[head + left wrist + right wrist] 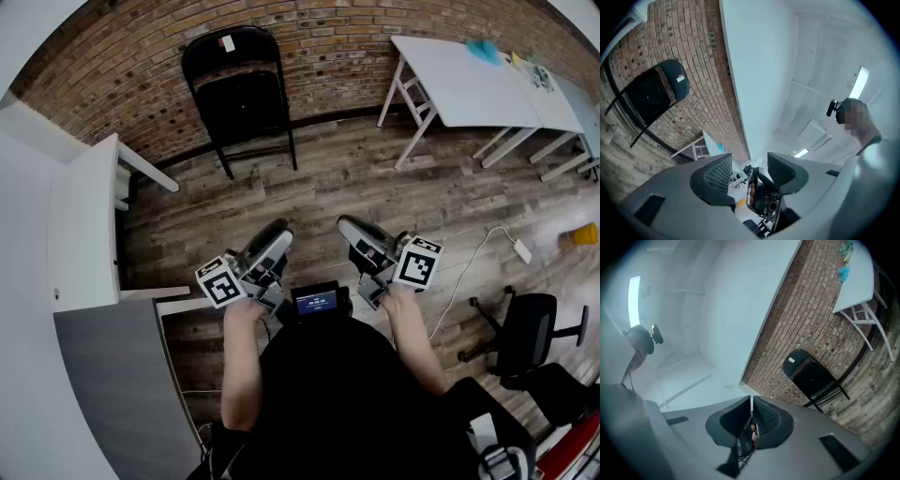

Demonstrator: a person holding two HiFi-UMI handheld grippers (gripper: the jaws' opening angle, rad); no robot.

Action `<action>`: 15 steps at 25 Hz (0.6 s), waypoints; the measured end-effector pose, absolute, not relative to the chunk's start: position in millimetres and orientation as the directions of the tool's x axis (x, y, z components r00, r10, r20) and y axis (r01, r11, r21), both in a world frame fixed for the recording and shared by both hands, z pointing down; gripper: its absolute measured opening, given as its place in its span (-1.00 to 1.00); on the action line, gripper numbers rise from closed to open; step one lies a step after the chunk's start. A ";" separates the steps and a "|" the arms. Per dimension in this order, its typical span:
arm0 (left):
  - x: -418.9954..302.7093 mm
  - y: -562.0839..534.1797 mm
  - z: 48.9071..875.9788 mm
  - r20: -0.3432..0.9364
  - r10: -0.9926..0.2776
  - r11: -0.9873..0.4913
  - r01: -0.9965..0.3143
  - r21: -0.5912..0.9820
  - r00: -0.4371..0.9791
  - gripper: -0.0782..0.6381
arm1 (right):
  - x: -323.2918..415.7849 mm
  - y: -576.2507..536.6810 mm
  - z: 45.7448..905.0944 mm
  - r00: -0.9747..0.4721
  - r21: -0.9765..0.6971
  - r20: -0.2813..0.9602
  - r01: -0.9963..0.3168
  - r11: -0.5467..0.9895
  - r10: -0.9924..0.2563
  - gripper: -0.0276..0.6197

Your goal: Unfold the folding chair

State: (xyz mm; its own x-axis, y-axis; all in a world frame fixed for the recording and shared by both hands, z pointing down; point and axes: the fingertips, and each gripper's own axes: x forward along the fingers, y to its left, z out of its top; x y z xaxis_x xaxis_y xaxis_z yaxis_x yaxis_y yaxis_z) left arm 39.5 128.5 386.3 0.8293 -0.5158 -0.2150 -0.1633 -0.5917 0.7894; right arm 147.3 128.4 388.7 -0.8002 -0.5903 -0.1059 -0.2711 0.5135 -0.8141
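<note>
While the one black folding chair point(239, 94) leans folded against the brick wall point(347, 37) at twelve o'clock, the left gripper point(749, 169) has its jaws spread on nothing, and the right gripper point(751, 417) has them pressed together, empty. One white label point(227, 43) on the backrest is unreadable. Two white tables point(469, 84) stand at two o'clock.

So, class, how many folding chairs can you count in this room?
1: the black folding chair stands folded against the brick wall. Others may be hidden beyond the views.
</note>
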 end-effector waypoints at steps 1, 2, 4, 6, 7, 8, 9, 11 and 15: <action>40.1 127.6 387.2 -0.215 -0.514 -0.592 -0.162 0.789 0.831 -0.09 | 147.4 127.8 389.6 -0.800 -0.814 -0.103 -0.273 0.512 -0.591 -0.82; 40.8 126.7 388.0 -0.214 -0.512 -0.592 -0.161 0.789 0.832 -0.09 | 147.6 127.3 390.5 -0.800 -0.815 -0.101 -0.274 0.511 -0.591 -0.82; 42.4 125.4 389.5 -0.214 -0.508 -0.593 -0.159 0.790 0.834 -0.09 | 148.4 126.8 391.6 -0.800 -0.814 -0.098 -0.278 0.510 -0.592 -0.82; 43.7 125.1 390.3 -0.214 -0.505 -0.594 -0.157 0.789 0.836 -0.09 | 149.3 126.9 392.1 -0.799 -0.813 -0.096 -0.281 0.511 -0.593 -0.82; 44.3 125.1 390.5 -0.214 -0.504 -0.595 -0.157 0.788 0.837 -0.09 | 149.8 127.1 392.1 -0.799 -0.812 -0.097 -0.281 0.511 -0.593 -0.82; 45.0 125.0 390.6 -0.214 -0.504 -0.595 -0.157 0.788 0.837 -0.09 | 150.4 127.3 392.0 -0.799 -0.811 -0.098 -0.281 0.513 -0.593 -0.82; 46.2 125.1 390.7 -0.213 -0.504 -0.596 -0.158 0.788 0.837 -0.09 | 151.6 127.6 392.0 -0.799 -0.811 -0.099 -0.280 0.514 -0.593 -0.82; 51.3 126.0 390.6 -0.209 -0.504 -0.595 -0.162 0.787 0.838 -0.09 | 156.6 128.6 392.3 -0.800 -0.811 -0.100 -0.279 0.514 -0.592 -0.82; 58.1 128.7 388.2 -0.205 -0.503 -0.598 -0.167 0.784 0.839 -0.09 | 163.5 131.4 390.5 -0.798 -0.811 -0.107 -0.274 0.516 -0.592 -0.82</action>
State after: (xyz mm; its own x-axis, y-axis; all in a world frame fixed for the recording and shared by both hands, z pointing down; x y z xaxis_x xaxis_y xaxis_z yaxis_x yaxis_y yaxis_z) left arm 58.1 128.7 388.2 0.8393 -0.5034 -0.2055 -0.1671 -0.5984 0.7836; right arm 163.5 131.4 390.5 -0.7984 -0.5925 -0.1073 -0.2742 0.5165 -0.8112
